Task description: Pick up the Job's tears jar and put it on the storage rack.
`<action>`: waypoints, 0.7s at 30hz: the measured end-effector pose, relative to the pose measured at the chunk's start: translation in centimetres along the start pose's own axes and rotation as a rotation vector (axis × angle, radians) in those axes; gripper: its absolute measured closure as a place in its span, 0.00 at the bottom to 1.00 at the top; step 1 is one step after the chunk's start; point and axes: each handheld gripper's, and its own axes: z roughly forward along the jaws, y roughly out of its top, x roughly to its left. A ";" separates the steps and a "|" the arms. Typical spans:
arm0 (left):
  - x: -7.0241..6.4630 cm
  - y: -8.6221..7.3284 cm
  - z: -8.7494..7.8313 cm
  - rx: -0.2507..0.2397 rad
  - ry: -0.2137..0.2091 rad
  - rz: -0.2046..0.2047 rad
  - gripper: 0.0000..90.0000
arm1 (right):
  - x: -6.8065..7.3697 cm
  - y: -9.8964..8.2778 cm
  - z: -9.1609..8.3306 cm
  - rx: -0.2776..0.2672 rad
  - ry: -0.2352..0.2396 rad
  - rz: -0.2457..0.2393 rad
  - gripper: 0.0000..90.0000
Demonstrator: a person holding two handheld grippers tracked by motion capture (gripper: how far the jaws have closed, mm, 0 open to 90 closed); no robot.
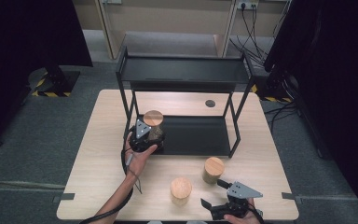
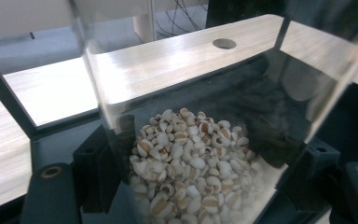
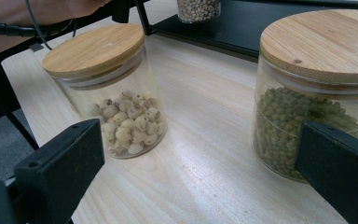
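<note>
Two lidded jars stand free on the surface near the person: one with pale round seeds (image 3: pixel 123 123) and one with green beans (image 3: pixel 293 126), well apart from each other. Behind them rises a black two-tier rack (image 1: pixel 186 70), its front left post just beside the carried jar. That jar of pale grains (image 2: pixel 191 172) sits clamped in the left claw (image 1: pixel 145 135) at the lower shelf's left front edge. Low at the near edge, the right claw (image 1: pixel 216 193) gapes wide, pointing between the two free jars.
</note>
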 end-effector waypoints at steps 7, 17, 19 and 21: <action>-0.4 -0.2 0.6 -0.008 0.017 -0.017 0.28 | 0.0 0.0 0.0 0.002 0.002 0.000 0.02; -0.7 -0.3 1.4 0.001 0.027 -0.028 0.28 | 0.0 0.0 0.0 0.001 0.003 0.001 0.02; -0.7 -0.4 1.5 0.002 0.028 -0.028 0.28 | 0.0 0.0 0.0 0.000 0.004 0.000 0.02; -0.8 -0.4 1.6 0.003 0.029 -0.032 0.28 | 0.0 0.0 0.0 0.000 0.004 0.001 0.02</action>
